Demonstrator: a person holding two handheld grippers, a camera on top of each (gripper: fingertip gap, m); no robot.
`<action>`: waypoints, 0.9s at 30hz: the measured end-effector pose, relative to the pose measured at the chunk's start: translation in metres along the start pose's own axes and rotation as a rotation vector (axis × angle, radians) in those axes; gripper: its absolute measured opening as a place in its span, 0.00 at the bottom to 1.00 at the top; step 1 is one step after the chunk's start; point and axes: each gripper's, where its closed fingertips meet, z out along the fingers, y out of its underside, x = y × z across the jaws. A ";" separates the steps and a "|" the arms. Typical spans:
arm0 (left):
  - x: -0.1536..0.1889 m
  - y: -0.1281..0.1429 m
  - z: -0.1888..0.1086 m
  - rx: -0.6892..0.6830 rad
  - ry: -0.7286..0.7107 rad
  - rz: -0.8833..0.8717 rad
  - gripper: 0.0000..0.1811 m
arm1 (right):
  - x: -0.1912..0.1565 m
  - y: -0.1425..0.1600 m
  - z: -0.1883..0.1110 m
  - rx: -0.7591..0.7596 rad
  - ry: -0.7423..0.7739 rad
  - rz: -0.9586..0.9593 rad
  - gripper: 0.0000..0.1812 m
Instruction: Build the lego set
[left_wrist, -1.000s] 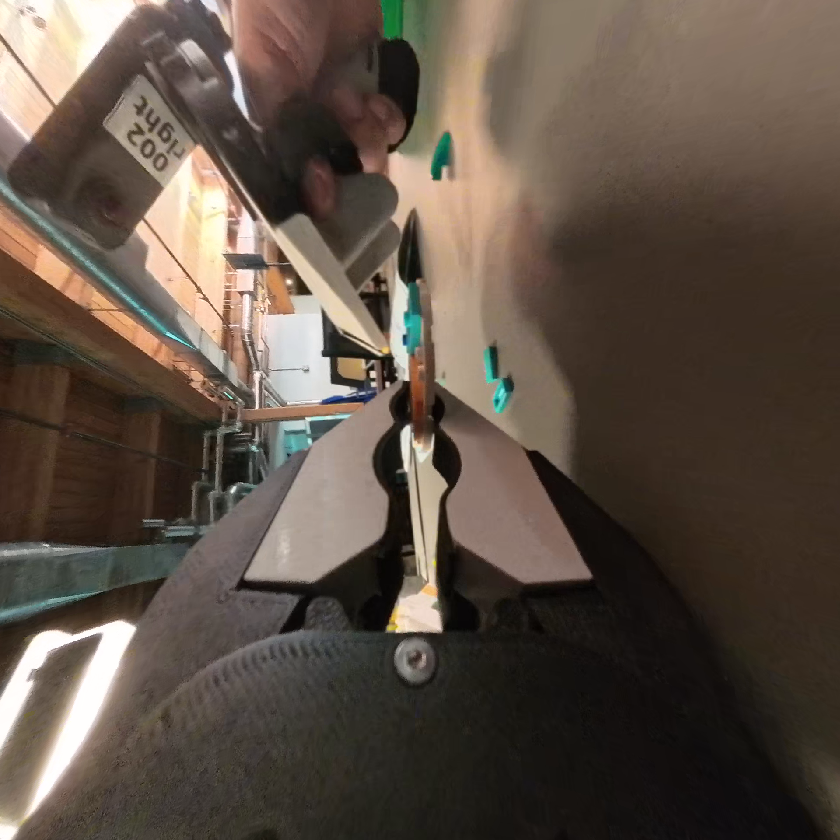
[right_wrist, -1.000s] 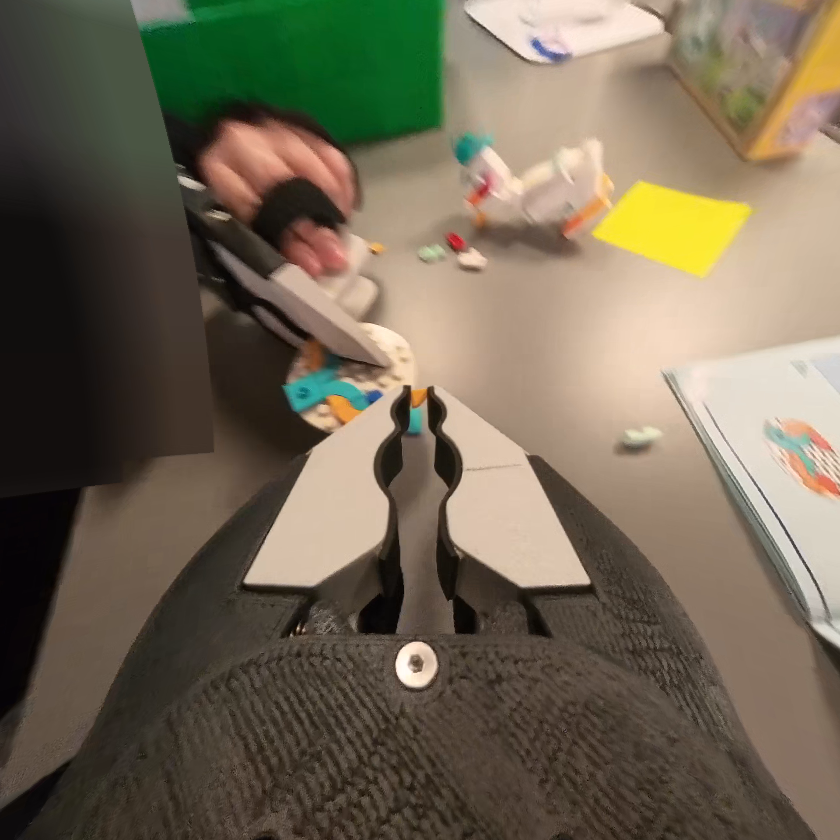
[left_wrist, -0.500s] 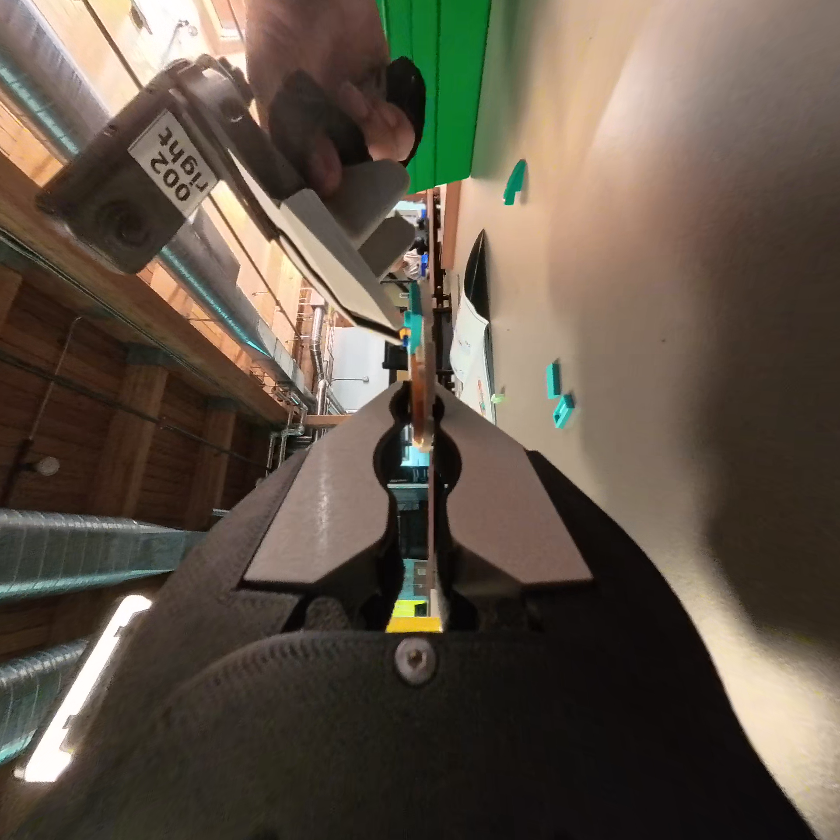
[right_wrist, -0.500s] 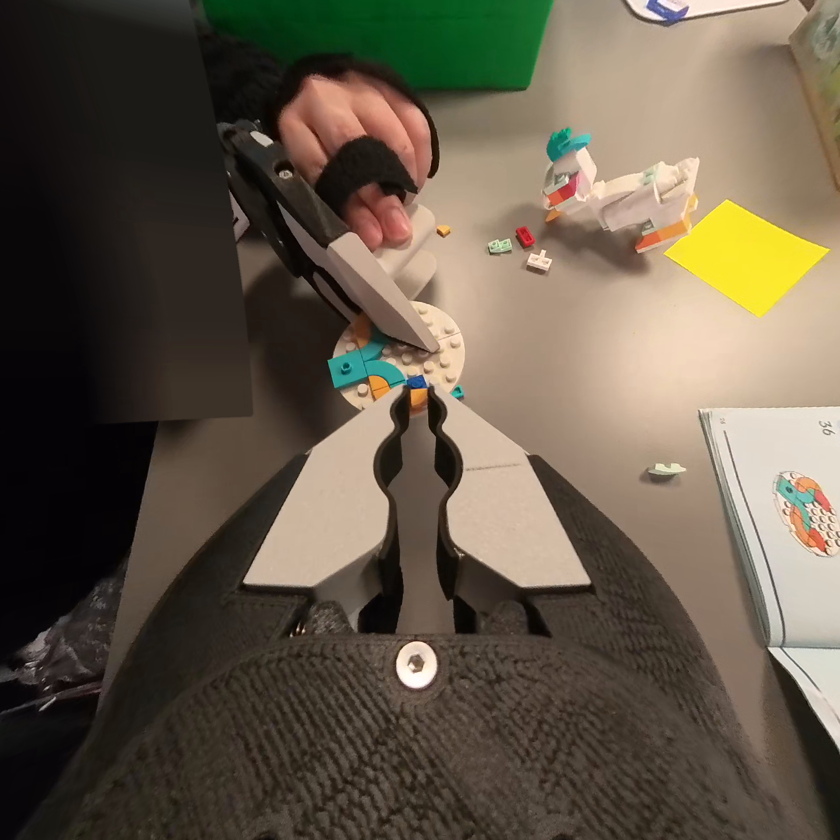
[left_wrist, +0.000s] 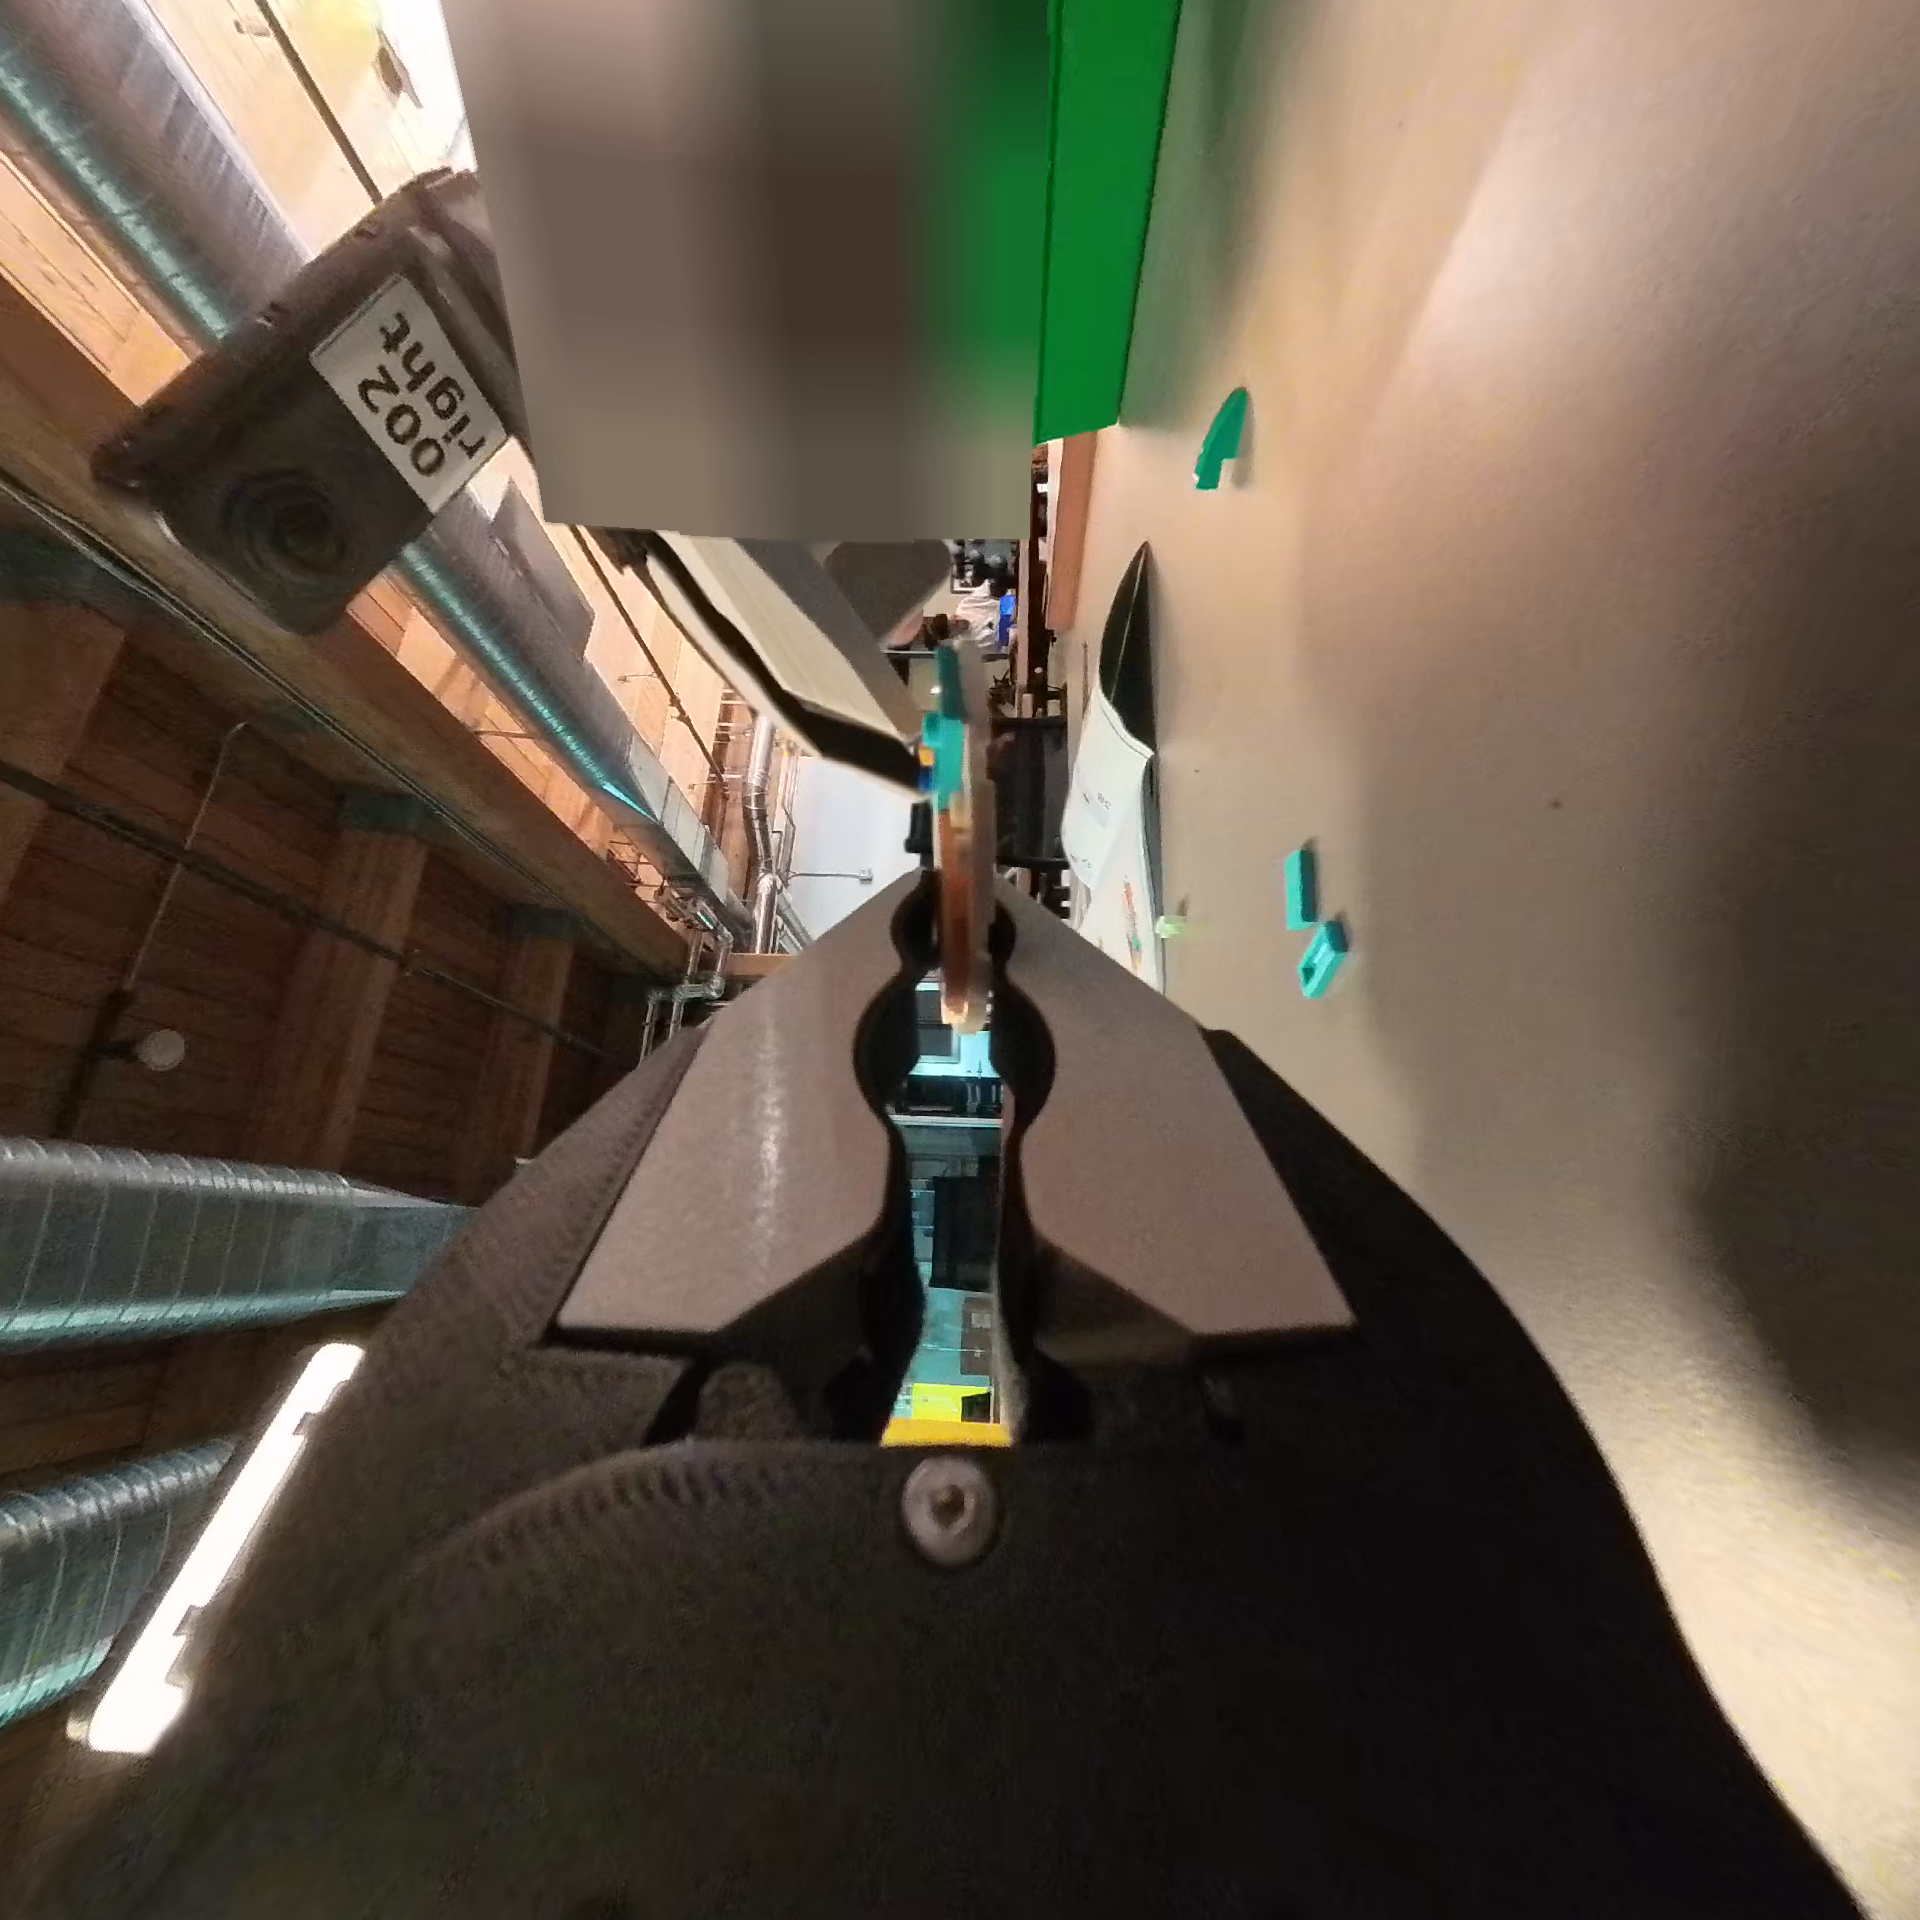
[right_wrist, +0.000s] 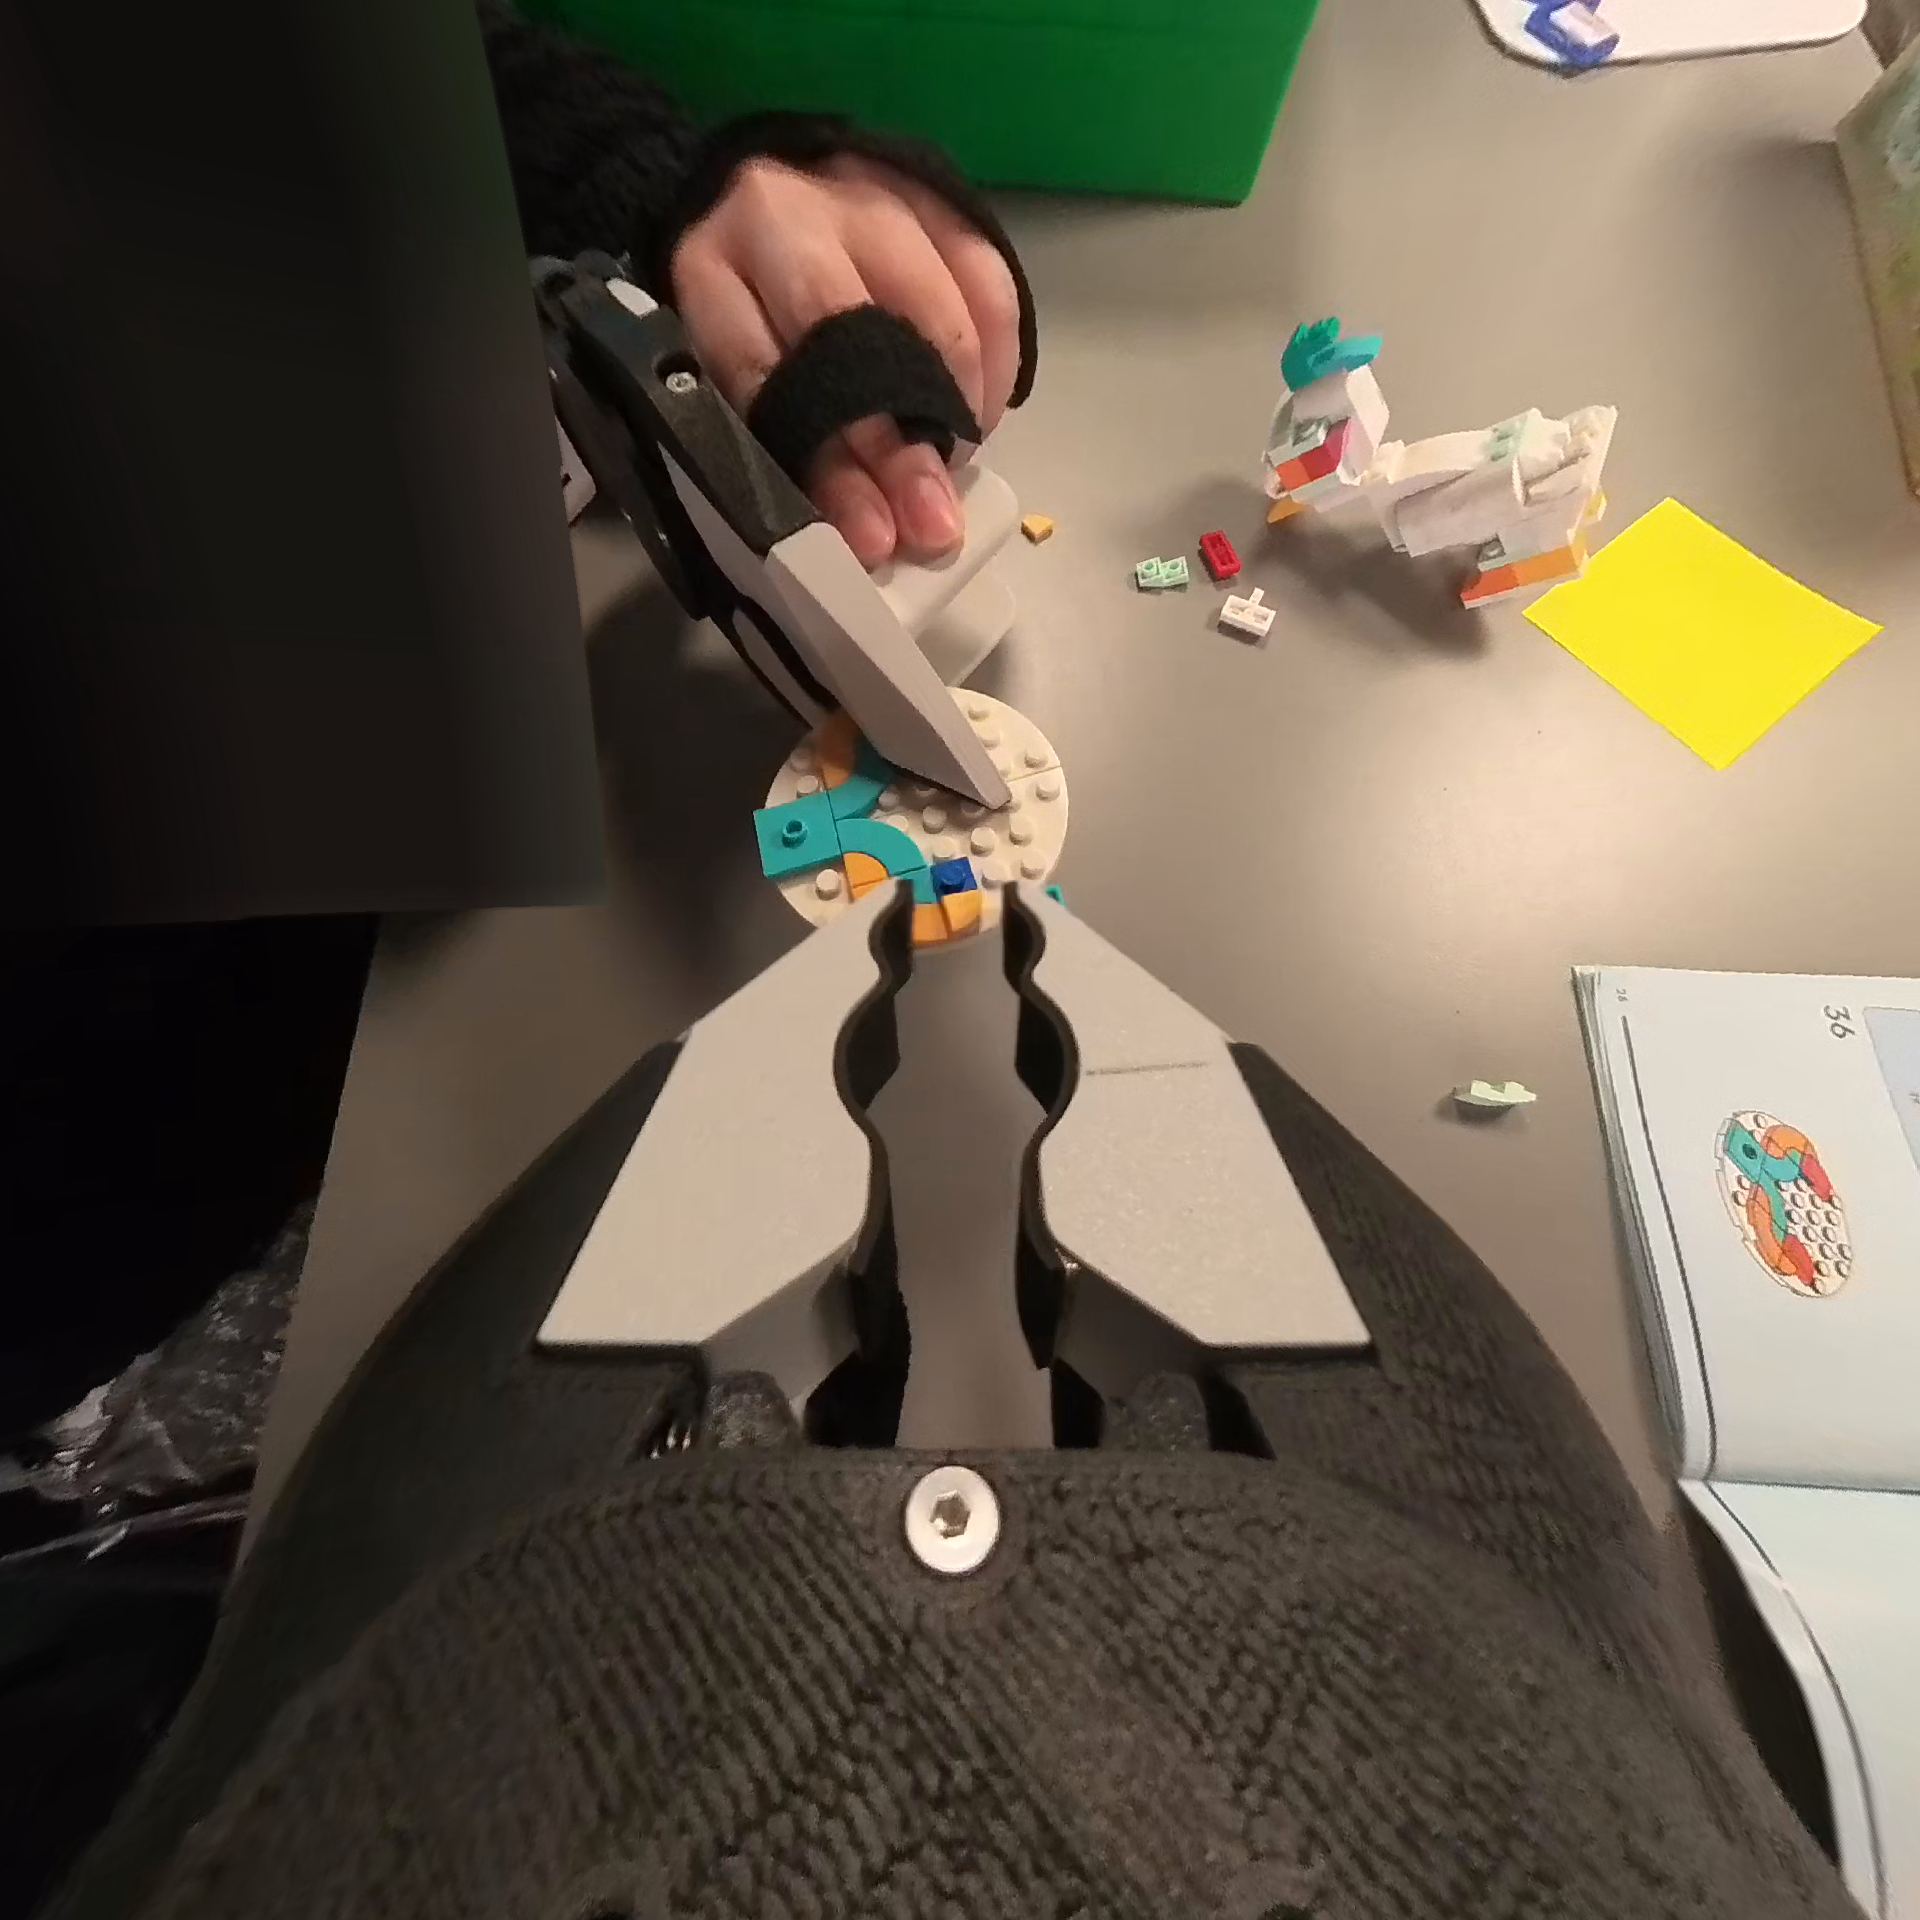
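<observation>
A round white plate (right_wrist: 1029, 831) carries teal and orange curved tiles and a small blue piece (right_wrist: 951, 878). My left gripper (right_wrist: 977, 769) is shut on the plate's far side, one finger on top and one beneath, and holds it above the table. In the left wrist view the plate (left_wrist: 961, 862) is edge-on between my left gripper's tips (left_wrist: 956, 914). My right gripper (right_wrist: 953, 904) is shut on a small orange piece (right_wrist: 945, 923) at the plate's near edge, beside the blue piece. In the left wrist view my right gripper (left_wrist: 904, 753) touches the plate's top face.
A white duck model (right_wrist: 1455, 468), a yellow paper square (right_wrist: 1704, 634) and an open instruction booklet (right_wrist: 1766, 1195) lie to the right. Small loose pieces (right_wrist: 1219, 553) lie behind the plate. A green bin (right_wrist: 935, 94) stands at the back. Teal pieces (left_wrist: 1299, 888) lie on the table. Both grippers' tips are close together, under 4 cm apart.
The plate and my right gripper's tips have come together. The orange piece now sits over the plate's near edge by the blue piece. My left gripper has stayed shut on the plate.
</observation>
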 end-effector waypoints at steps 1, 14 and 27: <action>-0.001 0.000 0.000 -0.001 -0.004 -0.006 0.03 | 0.000 -0.002 -0.001 0.012 0.008 -0.003 0.12; -0.009 0.010 0.000 -0.027 -0.014 -0.101 0.03 | 0.013 -0.001 -0.006 -0.248 0.736 -0.885 0.32; -0.009 0.007 0.000 -0.017 0.005 -0.134 0.03 | 0.014 -0.007 0.002 -0.290 0.872 -1.064 0.05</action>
